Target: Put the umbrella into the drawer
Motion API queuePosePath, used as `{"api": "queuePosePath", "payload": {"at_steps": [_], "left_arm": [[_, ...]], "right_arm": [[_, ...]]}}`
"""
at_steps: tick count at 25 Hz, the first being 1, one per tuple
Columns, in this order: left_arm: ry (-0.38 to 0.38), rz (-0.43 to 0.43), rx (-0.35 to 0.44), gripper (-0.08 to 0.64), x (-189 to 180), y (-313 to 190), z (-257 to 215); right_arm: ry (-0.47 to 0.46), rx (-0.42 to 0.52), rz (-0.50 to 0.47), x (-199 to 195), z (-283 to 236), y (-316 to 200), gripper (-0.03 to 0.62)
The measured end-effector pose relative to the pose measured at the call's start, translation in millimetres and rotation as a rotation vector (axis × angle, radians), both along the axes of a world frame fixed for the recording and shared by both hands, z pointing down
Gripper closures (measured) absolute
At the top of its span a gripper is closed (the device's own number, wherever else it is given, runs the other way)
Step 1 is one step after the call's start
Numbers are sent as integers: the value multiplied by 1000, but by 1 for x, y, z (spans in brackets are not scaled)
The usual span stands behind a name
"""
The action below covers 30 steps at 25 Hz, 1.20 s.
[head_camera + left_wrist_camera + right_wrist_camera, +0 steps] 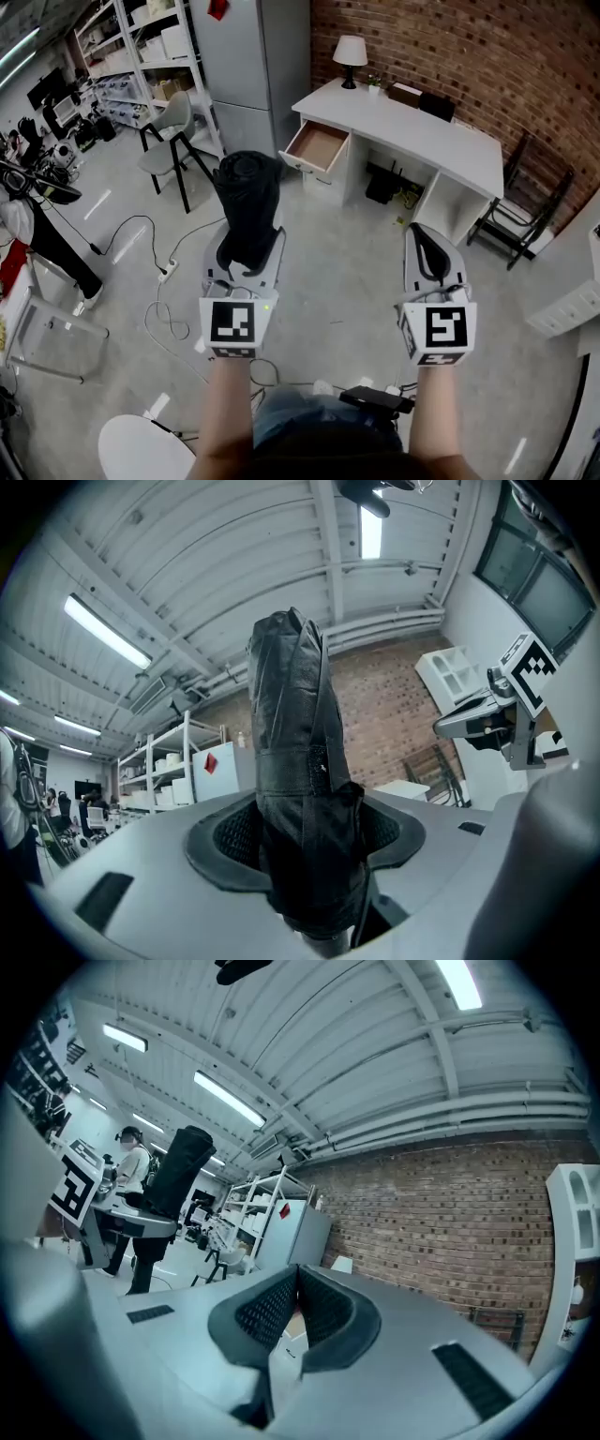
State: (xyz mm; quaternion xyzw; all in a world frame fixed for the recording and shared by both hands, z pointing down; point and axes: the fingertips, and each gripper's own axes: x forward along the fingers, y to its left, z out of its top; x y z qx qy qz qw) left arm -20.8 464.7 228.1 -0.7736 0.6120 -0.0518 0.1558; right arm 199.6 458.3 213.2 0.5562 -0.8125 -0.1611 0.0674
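A folded black umbrella (248, 202) stands upright in my left gripper (251, 246), which is shut on its lower part. In the left gripper view the umbrella (298, 761) fills the space between the dark pads (225, 841) and rises past them. My right gripper (427, 236) is held level beside it, to the right, shut with nothing between its jaws. The right gripper view shows its pads (267, 1312) meeting at the tips. The open wooden-bottomed drawer (317, 145) sticks out of the left end of the white desk (412, 127), well ahead of both grippers.
A lamp (350, 58) and dark boxes (424, 99) stand on the desk. A grey chair (172, 141), a tall grey cabinet (251, 66) and shelves (131, 56) are at the left. Cables (164, 291) lie on the floor. A black folding chair (514, 220) stands at the right.
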Motion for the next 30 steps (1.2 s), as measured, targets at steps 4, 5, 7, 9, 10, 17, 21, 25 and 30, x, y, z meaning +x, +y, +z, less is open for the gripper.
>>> {"api": "queuePosePath", "payload": {"at_steps": [4,5,7,9,10,17,21,25,30], "left_arm": [[-17,-4,0,313,11,-15,-2],[-18,-5,1,313,12,-19,-5],[-17,-4,1,313,15,-27,-9],[-14,0,1,313,15,-35,-9],[-13,3,1,313,15,-40,-7],[-11,45,-18,313,3,-96,9],[-10,57,-21,313,-17,-146,15],[11,79,-30,313,-45,-207,19],[31,112,-54,313,-84,-285,23]], "right_arm": [[-6,-18,7,13,7,-17,594],[-7,-21,9,16,7,-21,594],[-8,-34,18,21,9,-27,594],[-14,-44,25,25,12,-33,594],[-19,-47,31,26,15,-38,593],[-26,-67,70,14,28,-84,594],[-9,-82,90,-3,35,-130,594],[7,-95,116,-26,38,-187,593],[46,-122,142,-67,37,-260,592]]}}
